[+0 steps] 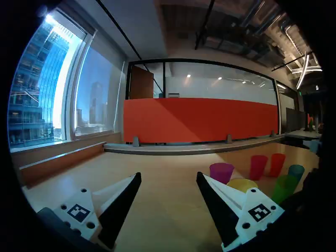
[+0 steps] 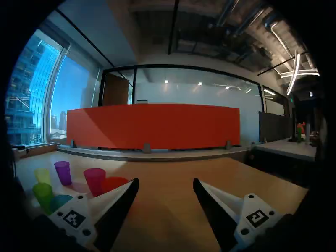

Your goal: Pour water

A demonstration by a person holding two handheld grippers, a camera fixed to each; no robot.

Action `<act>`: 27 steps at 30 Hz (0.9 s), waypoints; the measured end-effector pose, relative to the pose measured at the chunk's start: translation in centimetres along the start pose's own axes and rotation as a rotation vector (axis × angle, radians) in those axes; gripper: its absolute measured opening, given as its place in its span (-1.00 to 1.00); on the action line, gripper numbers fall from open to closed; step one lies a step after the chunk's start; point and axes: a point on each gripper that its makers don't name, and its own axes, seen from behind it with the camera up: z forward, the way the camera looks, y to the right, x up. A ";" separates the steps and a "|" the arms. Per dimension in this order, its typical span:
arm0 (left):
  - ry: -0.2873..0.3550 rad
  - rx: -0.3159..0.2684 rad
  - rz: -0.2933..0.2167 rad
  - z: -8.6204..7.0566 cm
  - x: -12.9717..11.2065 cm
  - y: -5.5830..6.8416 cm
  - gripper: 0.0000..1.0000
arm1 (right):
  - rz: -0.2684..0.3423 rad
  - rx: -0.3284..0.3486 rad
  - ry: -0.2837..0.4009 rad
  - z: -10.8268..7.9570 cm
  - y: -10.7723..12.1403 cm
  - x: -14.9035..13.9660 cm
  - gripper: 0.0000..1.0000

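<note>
Wooden table (image 1: 122, 168) bearing a cluster of coloured cups (image 1: 257, 166). Left gripper (image 1: 168, 180): fingers spread apart, holding nothing; the cups stand beyond and to the right of its right finger. Right gripper (image 2: 165, 185): fingers likewise apart, holding nothing; the cups (image 2: 95, 179) stand left of its left finger.

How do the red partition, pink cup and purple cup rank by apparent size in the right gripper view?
1. red partition, by far largest.
2. pink cup and purple cup: nearly alike; pink sits nearer the camera, so unranked.
</note>
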 end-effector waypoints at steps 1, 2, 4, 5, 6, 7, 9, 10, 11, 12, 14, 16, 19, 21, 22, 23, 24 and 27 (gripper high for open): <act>0.000 0.000 0.000 0.0 0.0 0.0 0.95 | 0.000 0.002 0.000 0.0 0.0 0.0 1.00; 0.000 0.000 0.000 0.0 0.0 0.0 0.95 | 0.000 0.003 0.000 0.0 -0.1 0.0 1.00; 0.000 0.000 0.000 0.0 0.0 0.0 0.96 | 0.000 0.006 0.000 -0.1 -0.1 0.0 1.00; 0.000 0.000 0.000 0.0 0.0 0.0 0.96 | 0.000 0.007 0.000 -0.1 -0.2 0.0 1.00; 0.000 0.000 0.000 0.0 0.0 -0.1 0.96 | 0.000 0.008 0.000 -0.1 -0.2 0.0 1.00; 0.000 0.000 0.000 0.0 0.0 -0.1 0.96 | 0.000 0.008 0.000 -0.1 -0.2 0.0 1.00; 0.000 0.000 0.000 0.0 0.0 -0.1 0.96 | 0.000 0.009 0.000 -0.1 -0.3 0.0 1.00; 0.000 0.000 0.000 0.0 0.0 0.0 0.96 | 0.000 0.009 0.000 -0.1 -0.2 0.0 1.00; 0.000 0.000 0.000 -0.1 0.0 0.0 0.96 | 0.000 0.010 0.000 -0.1 -0.2 0.0 1.00; 0.000 0.000 0.000 -0.1 0.0 0.0 0.95 | 0.000 0.010 0.000 -0.1 -0.2 -0.1 1.00; 0.000 0.000 0.000 -0.1 0.0 0.0 0.96 | 0.000 0.010 -0.001 -0.1 -0.2 -0.1 1.00; 0.000 0.000 0.000 -0.1 0.0 0.0 0.95 | 0.000 0.010 -0.001 0.0 -0.2 -0.1 1.00; 0.000 0.000 0.000 -0.1 0.0 0.0 0.96 | 0.001 0.010 -0.001 0.0 -0.2 -0.1 1.00; 0.000 0.000 0.000 -0.1 0.0 0.0 0.96 | 0.001 0.009 -0.001 -0.1 -0.2 -0.2 1.00; 0.000 0.000 0.000 -0.1 0.0 0.0 0.96 | 0.001 0.009 -0.001 -0.1 -0.2 -0.2 1.00; 0.000 0.000 0.000 -0.1 0.0 0.0 0.96 | 0.001 0.009 -0.001 -0.1 -0.2 -0.2 1.00; 0.000 0.000 0.000 0.0 0.0 0.0 0.95 | 0.001 0.009 -0.001 -0.1 -0.2 -0.2 1.00; 0.000 0.000 0.000 0.0 0.0 0.0 0.95 | 0.001 0.009 -0.001 -0.1 -0.3 -0.2 1.00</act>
